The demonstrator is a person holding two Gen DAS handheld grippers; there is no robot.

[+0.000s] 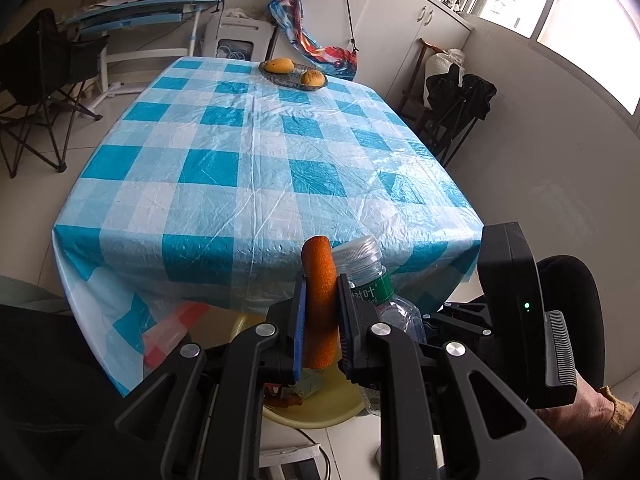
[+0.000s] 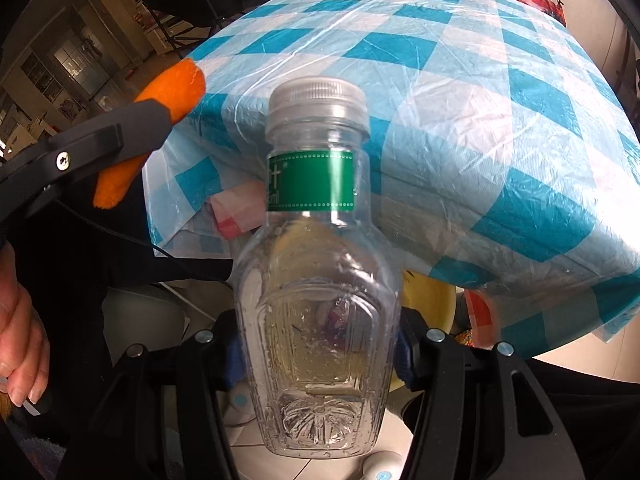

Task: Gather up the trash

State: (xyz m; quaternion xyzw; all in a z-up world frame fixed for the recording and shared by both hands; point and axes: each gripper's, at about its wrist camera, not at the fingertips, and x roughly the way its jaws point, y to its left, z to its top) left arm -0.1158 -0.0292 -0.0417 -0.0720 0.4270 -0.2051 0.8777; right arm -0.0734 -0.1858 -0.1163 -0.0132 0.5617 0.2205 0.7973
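1. An orange peel strip [image 1: 319, 304] is clamped upright in the left gripper [image 1: 320, 320], tilted downward before the bench [image 1: 256, 136];
2. A clear plastic bottle [image 2: 320, 280] is grasped by the right gripper [image 2: 320, 356], pitched steeply down above a yellow bin [image 1: 320, 408].

In front of me stands a table [image 1: 256, 136] under a blue-and-white checked plastic cloth. White cabinets [image 1: 384, 20] line the far wall, daylight pours through windows [image 1: 568, 12] on the right, and a black folding chair [image 1: 44, 80] sits left on pale floor tiles [image 1: 24, 208].
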